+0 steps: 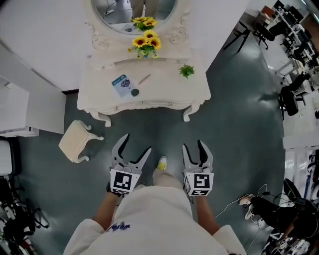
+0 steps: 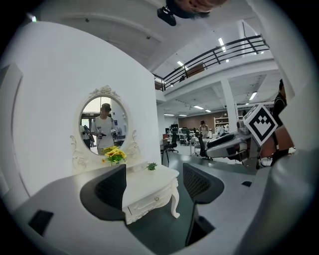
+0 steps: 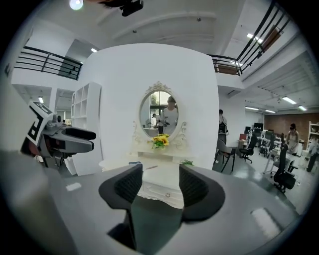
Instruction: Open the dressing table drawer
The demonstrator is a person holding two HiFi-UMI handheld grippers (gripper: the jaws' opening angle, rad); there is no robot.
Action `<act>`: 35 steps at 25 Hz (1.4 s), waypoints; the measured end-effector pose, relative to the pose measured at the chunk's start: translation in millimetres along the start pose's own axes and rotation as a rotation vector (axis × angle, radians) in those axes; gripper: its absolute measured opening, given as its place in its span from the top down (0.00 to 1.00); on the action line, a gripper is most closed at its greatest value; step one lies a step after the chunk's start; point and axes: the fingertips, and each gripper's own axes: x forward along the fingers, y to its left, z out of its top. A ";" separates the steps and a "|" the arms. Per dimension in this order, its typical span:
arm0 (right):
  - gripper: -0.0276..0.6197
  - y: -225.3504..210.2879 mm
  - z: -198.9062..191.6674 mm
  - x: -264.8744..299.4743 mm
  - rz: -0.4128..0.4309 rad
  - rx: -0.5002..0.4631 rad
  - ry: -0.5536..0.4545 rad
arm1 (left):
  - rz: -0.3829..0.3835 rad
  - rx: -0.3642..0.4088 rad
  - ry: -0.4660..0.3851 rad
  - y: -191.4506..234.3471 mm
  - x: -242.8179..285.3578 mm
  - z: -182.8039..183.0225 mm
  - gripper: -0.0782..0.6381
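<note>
There is 1 white dressing table point(image 1: 164, 87), with 1 oval mirror point(image 1: 164, 7). On it are 1 bunch of sunflowers point(image 1: 145, 42), 1 small green plant point(image 1: 187, 70), 1 blue booklet point(image 1: 122, 83), 1 pen-like stick point(image 1: 144, 78) and 1 small dark round thing point(image 1: 135, 92). Beside it is 1 cream stool point(image 1: 75, 141). There are 2 grippers: 1 left gripper point(image 1: 135, 145) and 1 right gripper point(image 1: 193, 145).

I'm standing in a big open-plan office hall: office chairs point(image 3: 284, 178) are crowding the far floor and strip lights point(image 2: 221, 42) are glowing beneath a railed mezzanine point(image 2: 219, 56) (the ornate white desk point(image 1: 164, 89) is sitting, stage-like, against a partition wall point(image 3: 149, 69)).
</note>
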 end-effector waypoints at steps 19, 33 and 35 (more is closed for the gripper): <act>0.61 -50.7 7.0 129.1 0.110 0.041 0.023 | 0.040 -0.014 0.069 34.6 118.8 12.3 0.41; 0.61 -90.6 53.9 252.6 -0.065 0.132 0.016 | -0.132 0.013 -0.021 127.1 259.5 60.3 0.41; 0.61 -92.1 58.5 270.6 -0.085 0.184 0.016 | -0.146 0.004 -0.022 144.4 270.0 59.0 0.41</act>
